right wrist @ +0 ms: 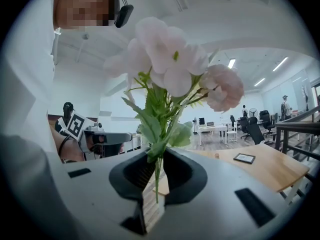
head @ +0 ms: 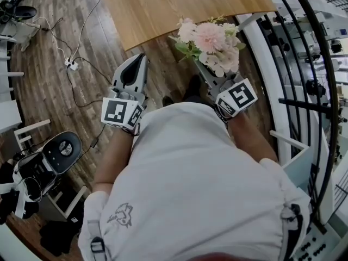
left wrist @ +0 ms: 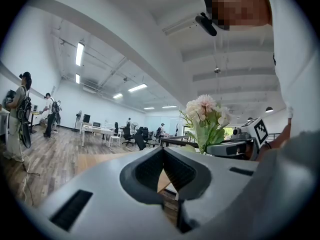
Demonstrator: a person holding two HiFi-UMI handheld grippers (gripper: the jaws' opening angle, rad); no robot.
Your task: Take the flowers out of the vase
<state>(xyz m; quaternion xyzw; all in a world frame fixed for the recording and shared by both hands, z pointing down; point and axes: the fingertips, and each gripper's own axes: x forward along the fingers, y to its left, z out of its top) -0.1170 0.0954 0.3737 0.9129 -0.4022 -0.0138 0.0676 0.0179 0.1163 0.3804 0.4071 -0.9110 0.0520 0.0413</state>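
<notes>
Stems (right wrist: 157, 182) pinched in right gripper (right wrist: 159, 160) show only in its own view.

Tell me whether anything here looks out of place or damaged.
Nothing looks spilled or damaged. One oddity: the flowers are clamped by their stems in the right gripper, near the table edge, and no vase is in view.

One left gripper (left wrist: 163, 156), one right gripper (right wrist: 159, 170), one flower bunch (head: 218, 56) of perhaps four blooms (head: 209, 36), one table (head: 163, 10).

wood floor (head: 49, 64), wooden table (head: 179, 4)
</notes>
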